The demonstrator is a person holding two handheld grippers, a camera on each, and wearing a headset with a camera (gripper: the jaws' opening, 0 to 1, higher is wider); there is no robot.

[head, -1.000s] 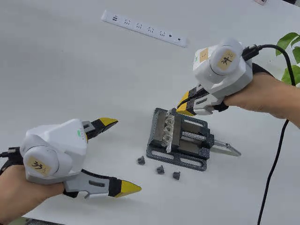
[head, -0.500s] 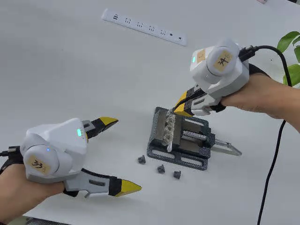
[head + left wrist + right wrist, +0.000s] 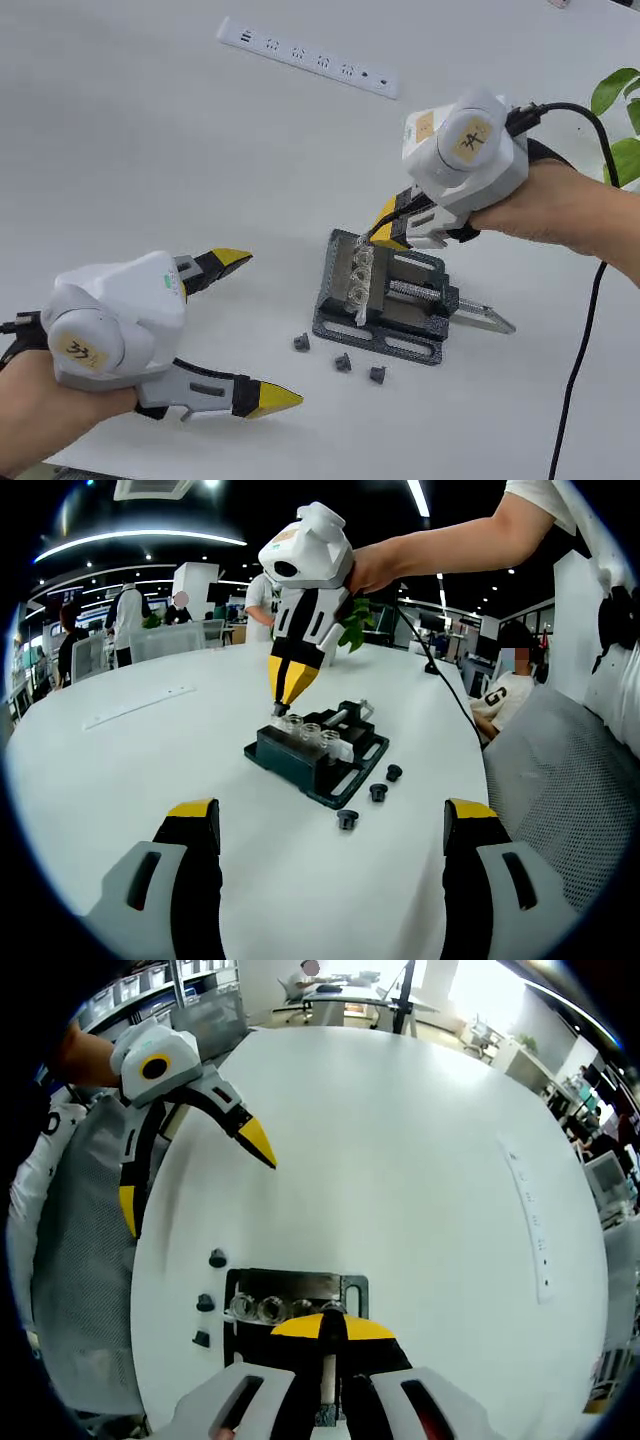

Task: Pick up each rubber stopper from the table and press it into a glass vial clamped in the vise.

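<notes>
Rubber stoppers [image 3: 343,361] lay on the table [image 3: 150,150] just beside the vise [image 3: 385,310] clamping the glass vials [image 3: 358,275]. The left gripper [image 3: 262,330] had its jaws spread wide; the right gripper [image 3: 378,234] had its jaws pressed together over the vials. Small, soft and light, each stopper probably suited a side pinch.

- You are working in an open-plan office: ceiling strip lights [image 3: 150,534] are glowing overhead.
- People [image 3: 500,695] are sitting at desks [image 3: 350,990] beyond your white table [image 3: 120,150].
</notes>
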